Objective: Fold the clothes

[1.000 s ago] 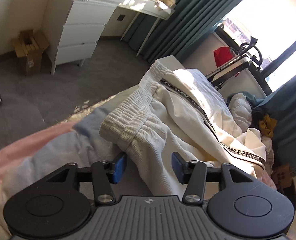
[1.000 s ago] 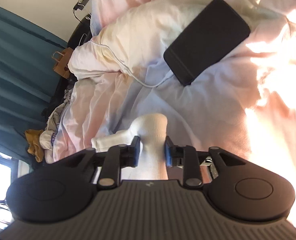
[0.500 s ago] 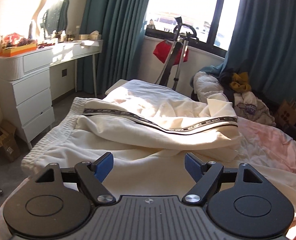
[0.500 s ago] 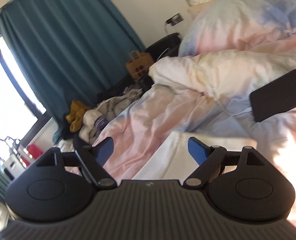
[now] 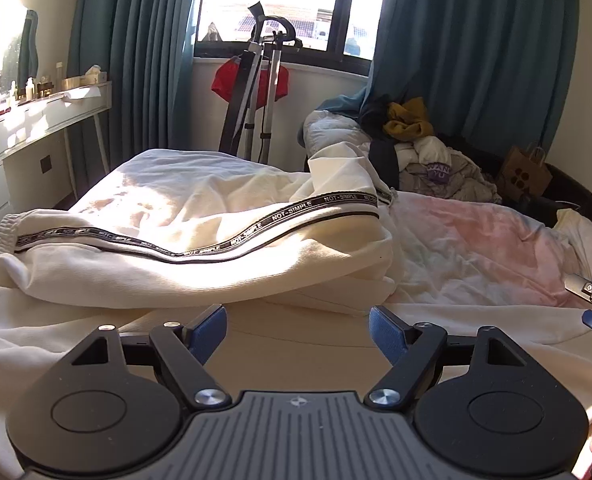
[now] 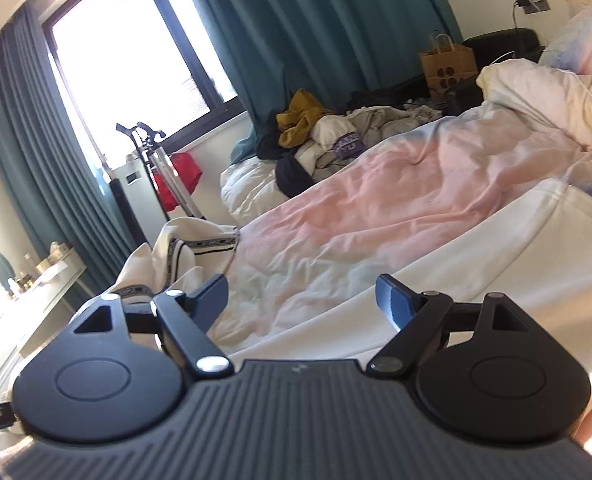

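Right now both of my claws hang spread wide with nothing between the pads: my left claw (image 5: 298, 330) low over the near part of the cream trousers (image 5: 200, 248), my right claw (image 6: 300, 298) over a smooth cream panel of the same garment at the pink-and-blue duvet (image 6: 396, 184). The trousers lie on the bed, bunched, with one leg doubled back so the black lettered side stripe (image 5: 224, 242) snakes across the top and the ribbed waistband (image 5: 6, 226) sits at the far left.

I judge the step in hand to be choosing fresh grips for the next fold. To do it well I would pinch through both layers at an edge, not in the slack middle, one claw near the waistband and the other toward the leg end, then lift just enough to draw the cloth taut before carrying it over. I would use the stripe as my guide: if it runs straight, the legs are aligned. I would also keep the pads off the duvet, since soft bedding could get pinched along with the fabric.

As for containers, a brown paper bag (image 6: 448, 60) stands beyond the bed by the teal curtain (image 6: 336, 20); what is in it I cannot tell
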Tool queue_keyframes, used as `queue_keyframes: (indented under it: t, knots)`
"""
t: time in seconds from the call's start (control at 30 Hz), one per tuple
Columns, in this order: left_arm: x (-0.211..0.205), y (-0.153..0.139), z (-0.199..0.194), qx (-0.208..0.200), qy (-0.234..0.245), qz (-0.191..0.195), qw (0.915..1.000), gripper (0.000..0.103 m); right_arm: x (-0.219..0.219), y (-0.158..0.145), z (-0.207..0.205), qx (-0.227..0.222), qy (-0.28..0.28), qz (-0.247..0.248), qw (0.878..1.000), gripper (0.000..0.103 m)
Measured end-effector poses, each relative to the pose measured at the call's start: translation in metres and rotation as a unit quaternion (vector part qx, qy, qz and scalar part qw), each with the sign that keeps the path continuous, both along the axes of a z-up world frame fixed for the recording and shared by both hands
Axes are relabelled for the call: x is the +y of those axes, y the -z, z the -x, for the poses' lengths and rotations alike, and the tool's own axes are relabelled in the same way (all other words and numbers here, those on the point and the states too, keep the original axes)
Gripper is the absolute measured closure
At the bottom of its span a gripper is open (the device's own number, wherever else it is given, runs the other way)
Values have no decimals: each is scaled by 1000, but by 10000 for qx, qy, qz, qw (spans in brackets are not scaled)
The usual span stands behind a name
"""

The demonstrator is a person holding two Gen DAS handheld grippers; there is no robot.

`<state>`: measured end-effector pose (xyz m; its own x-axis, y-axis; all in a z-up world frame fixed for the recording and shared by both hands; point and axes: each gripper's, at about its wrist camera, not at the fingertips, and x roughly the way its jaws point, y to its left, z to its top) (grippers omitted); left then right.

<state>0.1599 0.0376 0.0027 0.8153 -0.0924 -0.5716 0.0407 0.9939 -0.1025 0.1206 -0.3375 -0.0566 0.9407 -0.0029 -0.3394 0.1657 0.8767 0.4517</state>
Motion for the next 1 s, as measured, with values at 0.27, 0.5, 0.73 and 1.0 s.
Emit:
queue_keyframes:
  t: [0.27,0.5,0.73,1.0]
  knots:
    - [-2,36,-30,225,144,-22,9996,23,33,11,-19,-73,-823,78,9966,19]
    - [9,56,-39,219,96,174,9996,23,56,10,-71,-60,-1569,153,9875,20]
    - [22,81,-55,215,-5,500,9985,23,57,40,-199,454,-1747,-569,9819,20]
    - [47,103,-75,96,91,1171,9930,23,87,60,-291,546,-2022,-781,9747,32]
